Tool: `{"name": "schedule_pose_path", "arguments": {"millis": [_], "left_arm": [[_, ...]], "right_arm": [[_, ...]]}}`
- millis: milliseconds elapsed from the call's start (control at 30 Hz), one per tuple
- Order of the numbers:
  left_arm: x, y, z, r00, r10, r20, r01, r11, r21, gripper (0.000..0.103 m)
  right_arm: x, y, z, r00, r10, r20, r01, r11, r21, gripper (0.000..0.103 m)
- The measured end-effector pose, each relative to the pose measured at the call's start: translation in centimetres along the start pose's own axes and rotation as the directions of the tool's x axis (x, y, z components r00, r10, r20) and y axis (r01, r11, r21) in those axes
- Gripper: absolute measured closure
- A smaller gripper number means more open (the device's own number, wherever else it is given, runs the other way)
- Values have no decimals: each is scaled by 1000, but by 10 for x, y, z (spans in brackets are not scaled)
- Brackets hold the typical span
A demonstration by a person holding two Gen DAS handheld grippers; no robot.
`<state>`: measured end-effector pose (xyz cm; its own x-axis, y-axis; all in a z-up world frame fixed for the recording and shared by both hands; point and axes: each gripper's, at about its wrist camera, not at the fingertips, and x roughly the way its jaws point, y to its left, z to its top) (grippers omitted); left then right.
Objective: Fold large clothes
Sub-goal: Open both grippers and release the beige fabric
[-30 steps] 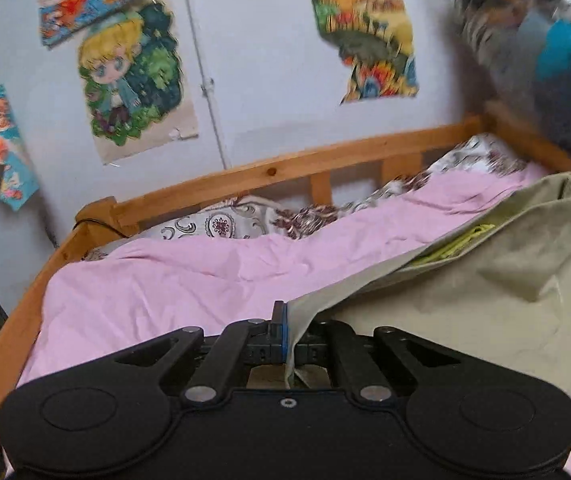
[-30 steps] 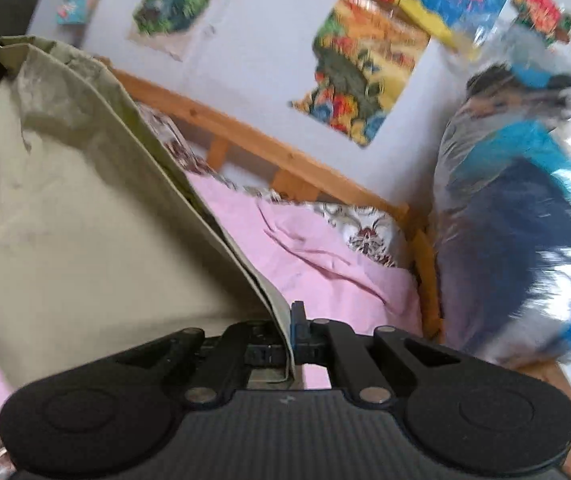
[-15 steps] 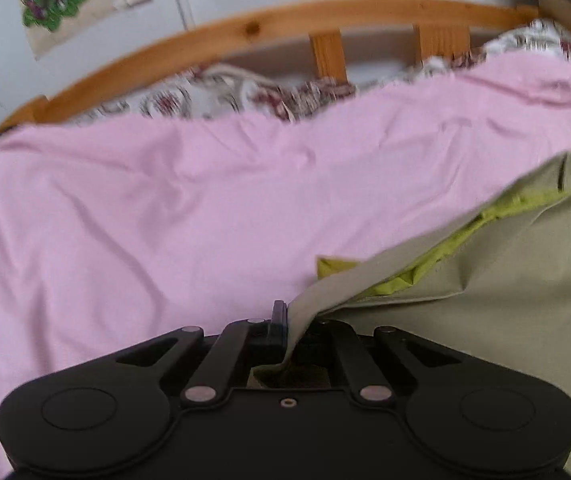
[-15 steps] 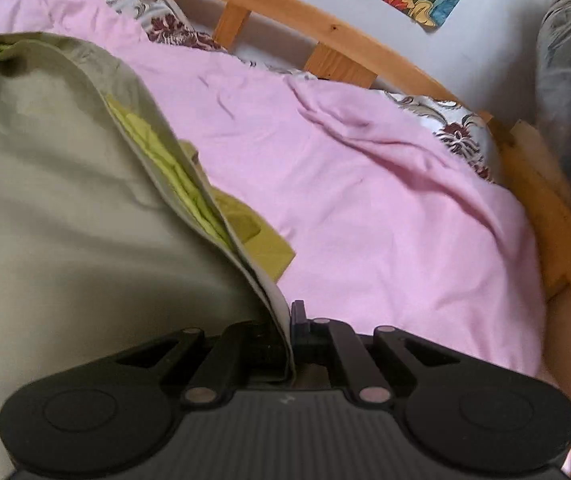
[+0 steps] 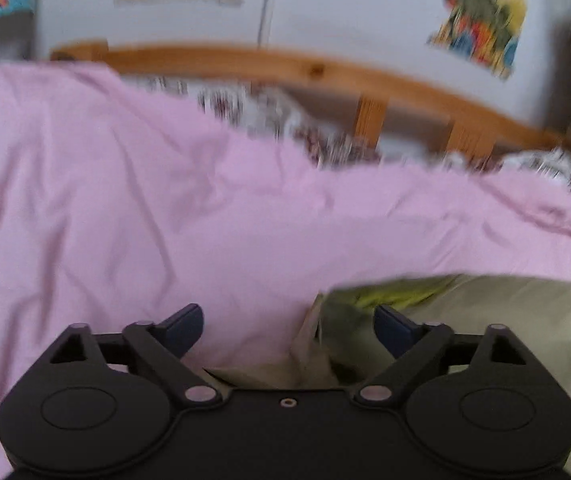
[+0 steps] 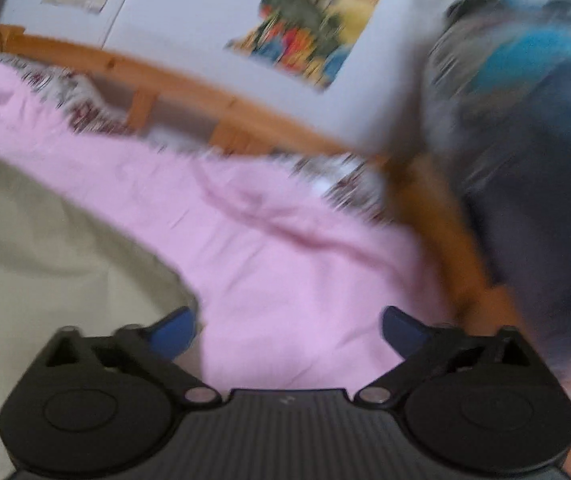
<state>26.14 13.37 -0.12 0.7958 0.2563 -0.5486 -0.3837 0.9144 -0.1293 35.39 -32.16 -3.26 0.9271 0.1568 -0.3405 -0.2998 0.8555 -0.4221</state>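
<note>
Both grippers now stand wide open and hold nothing, while half a second ago each one was pinched on an edge of the khaki garment [image 5: 485,320]. The left gripper [image 5: 289,320] hangs just above the garment's corner, which lies loose between its fingers, with a strip of yellow-green lining [image 5: 397,296] showing at the edge. The right gripper [image 6: 287,326] is over the pink sheet [image 6: 285,264], and the garment is at its near left side, beside its left finger.

The garment now rests flat on the near part of the bed, on the pink sheet, with the wooden bed rail [image 5: 285,64] and the posters on the wall far behind. Both views are blurred, so the grippers seem to be moving.

In my judgement, one fold was just laid down and released. The next move probably needs a new grasp on another edge, and the loose corner near the left gripper may need smoothing first.
</note>
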Motion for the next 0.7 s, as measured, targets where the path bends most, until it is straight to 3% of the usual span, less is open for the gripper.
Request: {"name": "schedule_pose_path", "arguments": {"millis": [100, 167, 267, 333, 400, 500, 567, 633, 700], "left_arm": [[-27, -17, -4, 997, -55, 62, 51, 997, 59, 1], [-37, -37, -12, 986, -149, 77, 141, 985, 101, 1], [-29, -69, -30, 950, -310, 38, 297, 935, 191, 1], [-10, -90, -41, 933, -359, -20, 353, 902, 248, 1], [16, -103, -43, 936, -341, -88, 351, 891, 288, 1], [46, -97, -30, 962, -268, -57, 273, 921, 279, 1], [64, -86, -20, 977, -209, -35, 211, 945, 249, 1], [86, -74, -10, 980, -197, -31, 199, 952, 231, 1], [94, -66, -4, 989, -149, -16, 149, 968, 203, 1]], "right_arm": [[-29, 14, 7, 998, 37, 50, -37, 999, -3, 0], [-38, 32, 6, 994, 82, 74, -83, 996, 17, 0], [-19, 60, -5, 977, 213, 27, -214, 976, 28, 0], [4, 67, -15, 960, 277, -41, -272, 958, 86, 0], [21, 63, -21, 973, 220, -69, -211, 971, 115, 0], [44, 43, -24, 995, 7, -95, 0, 998, 70, 0], [59, 24, -26, 990, -119, -77, 121, 992, 19, 0], [69, 7, -25, 991, -124, -56, 126, 991, 36, 0], [77, 4, -19, 966, -248, -73, 249, 968, 2, 0]]}}
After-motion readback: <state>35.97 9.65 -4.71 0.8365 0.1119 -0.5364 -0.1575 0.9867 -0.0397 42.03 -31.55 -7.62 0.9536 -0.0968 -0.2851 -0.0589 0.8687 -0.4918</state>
